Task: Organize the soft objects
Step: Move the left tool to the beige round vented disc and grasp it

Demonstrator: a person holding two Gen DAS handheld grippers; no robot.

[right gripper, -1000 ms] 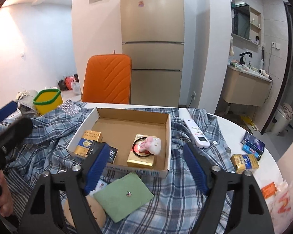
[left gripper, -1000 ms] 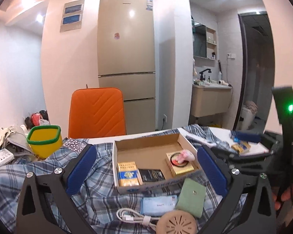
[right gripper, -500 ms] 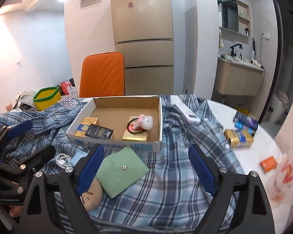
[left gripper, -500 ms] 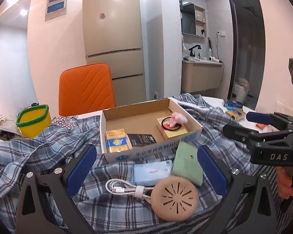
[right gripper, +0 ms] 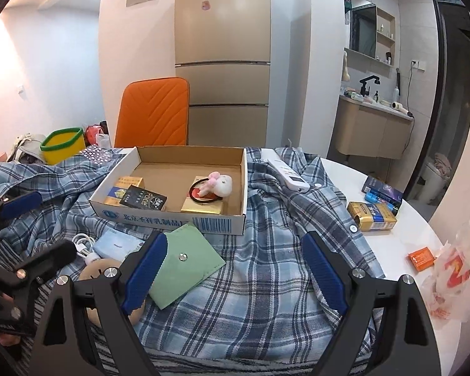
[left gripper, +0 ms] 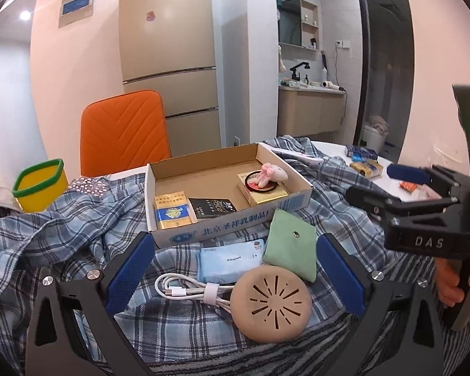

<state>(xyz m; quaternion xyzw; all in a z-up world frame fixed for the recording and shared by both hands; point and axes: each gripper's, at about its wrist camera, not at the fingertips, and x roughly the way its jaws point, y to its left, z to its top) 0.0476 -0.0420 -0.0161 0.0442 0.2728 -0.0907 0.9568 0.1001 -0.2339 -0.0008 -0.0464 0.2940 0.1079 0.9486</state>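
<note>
Warm ceiling spots, glare on fridge (left gripper: 167,40) — sharp focus, heavy fisheye bending, dark corners

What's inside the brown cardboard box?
Inside the brown cardboard box: a yellow packet, a black packet, and a gold box with a black ring and pink plush toy on top. The gold box's lid is mostly covered.

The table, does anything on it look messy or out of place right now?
Yes. A plaid shirt lies crumpled across the table like a cloth, with the cardboard box sitting on top of it. A green pouch lies askew below the box, and a white remote rests in the shirt's folds.
</note>
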